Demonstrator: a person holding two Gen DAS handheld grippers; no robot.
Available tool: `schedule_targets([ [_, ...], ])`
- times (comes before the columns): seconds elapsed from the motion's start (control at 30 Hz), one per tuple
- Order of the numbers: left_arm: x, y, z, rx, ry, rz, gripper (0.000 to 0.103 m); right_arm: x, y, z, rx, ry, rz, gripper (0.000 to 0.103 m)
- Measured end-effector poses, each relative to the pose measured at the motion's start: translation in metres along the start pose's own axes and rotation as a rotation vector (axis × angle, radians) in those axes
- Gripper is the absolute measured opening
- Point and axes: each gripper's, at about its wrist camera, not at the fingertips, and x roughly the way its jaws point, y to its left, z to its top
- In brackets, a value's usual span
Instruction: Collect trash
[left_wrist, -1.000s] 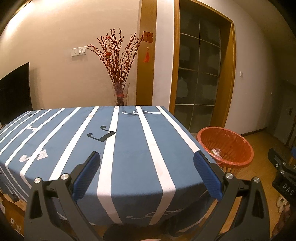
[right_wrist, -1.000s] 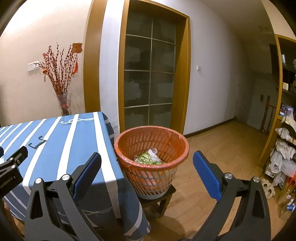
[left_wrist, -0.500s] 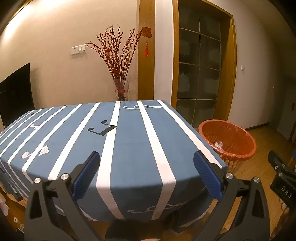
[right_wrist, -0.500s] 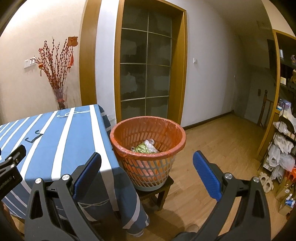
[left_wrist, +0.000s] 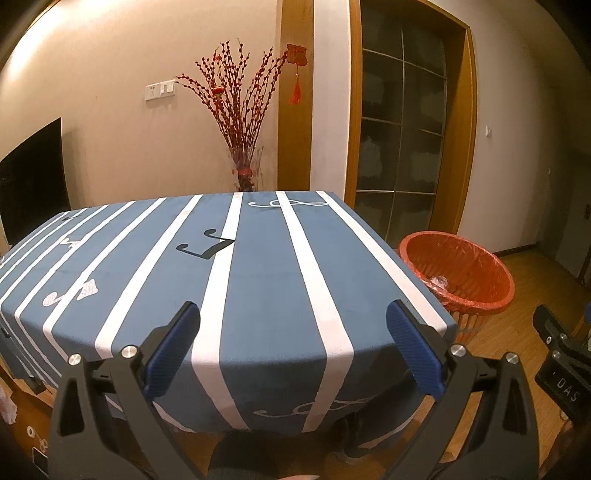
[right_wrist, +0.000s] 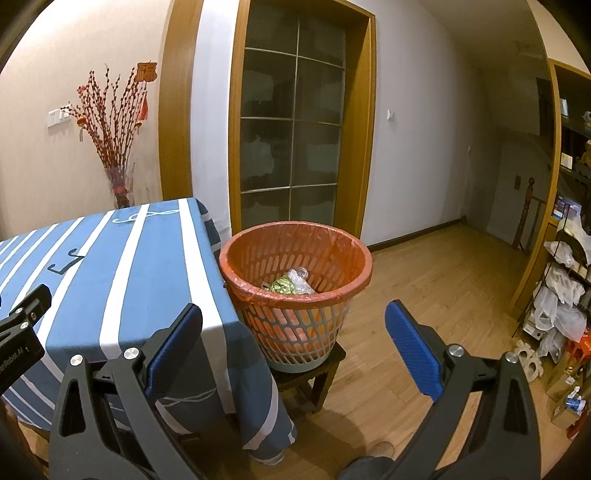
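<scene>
An orange trash basket (right_wrist: 295, 291) with a red liner stands on a low dark stool beside the table's right edge; it holds crumpled green and clear wrappers (right_wrist: 291, 284). It also shows in the left wrist view (left_wrist: 458, 273). My left gripper (left_wrist: 293, 336) is open and empty, in front of the near edge of the blue striped tablecloth (left_wrist: 258, 280). My right gripper (right_wrist: 293, 336) is open and empty, in front of the basket and apart from it. No loose trash shows on the cloth.
A vase of red branches (left_wrist: 242, 125) stands behind the table by the wall. A glass-paned door (right_wrist: 291, 140) is behind the basket. Shelves with bags and boxes (right_wrist: 565, 295) line the right side. Wooden floor (right_wrist: 424, 295) lies right of the basket.
Both grippers have drawn back and up from the table and basket, so more of the cloth's front drop and the floor shows. Both stay open and empty.
</scene>
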Motion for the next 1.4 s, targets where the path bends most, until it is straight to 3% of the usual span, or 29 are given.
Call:
schedule_targets([
  [1.4, 0.0019, 0.0023, -0.0041, -0.022, 0.016, -0.009, 0.099, 0.0023, 0.0016, -0.0038, -0.008, 0.022, 0.008, 0.098],
])
